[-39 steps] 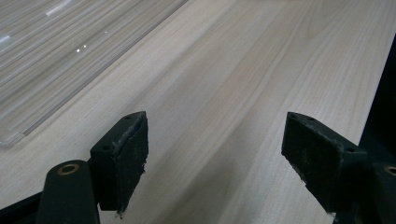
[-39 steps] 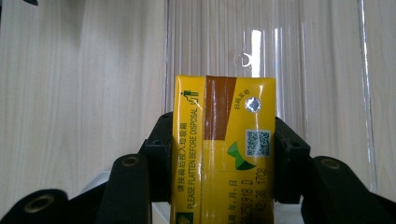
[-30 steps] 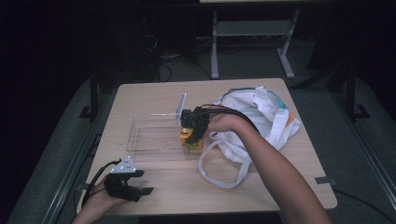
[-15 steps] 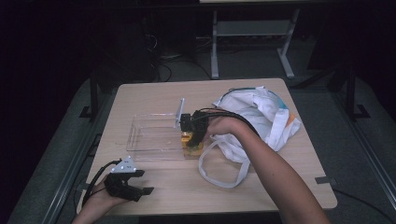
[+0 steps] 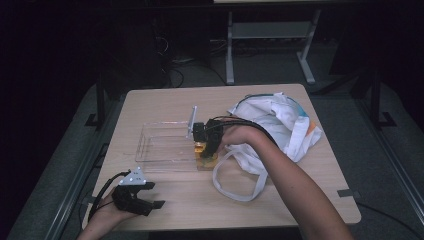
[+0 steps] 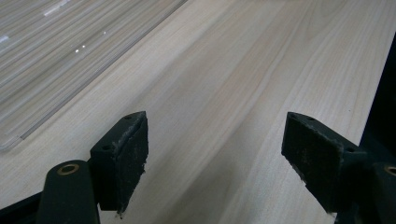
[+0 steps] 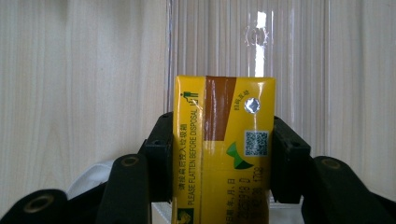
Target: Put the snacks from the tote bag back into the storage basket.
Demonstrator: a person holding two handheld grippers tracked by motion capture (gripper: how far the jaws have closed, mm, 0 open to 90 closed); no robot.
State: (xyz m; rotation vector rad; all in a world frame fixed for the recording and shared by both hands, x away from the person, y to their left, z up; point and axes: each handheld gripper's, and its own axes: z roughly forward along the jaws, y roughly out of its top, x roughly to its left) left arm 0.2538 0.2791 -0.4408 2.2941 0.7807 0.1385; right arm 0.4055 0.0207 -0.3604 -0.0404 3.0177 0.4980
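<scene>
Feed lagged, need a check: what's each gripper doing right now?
Left gripper: open, empty.
Right gripper: closed on the yellow drink carton.

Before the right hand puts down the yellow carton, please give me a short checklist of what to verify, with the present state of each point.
1. Right gripper holds the yellow carton, jaws on both sides: ok.
2. Carton is at the clear tray, near its right end: ok.
3. Carton bottom already rests on the tray: cannot tell.
4. Left gripper is away from the tray, jaws open, nothing between them: ok.
5. White bag and its strap are out of the tray: ok.
</scene>
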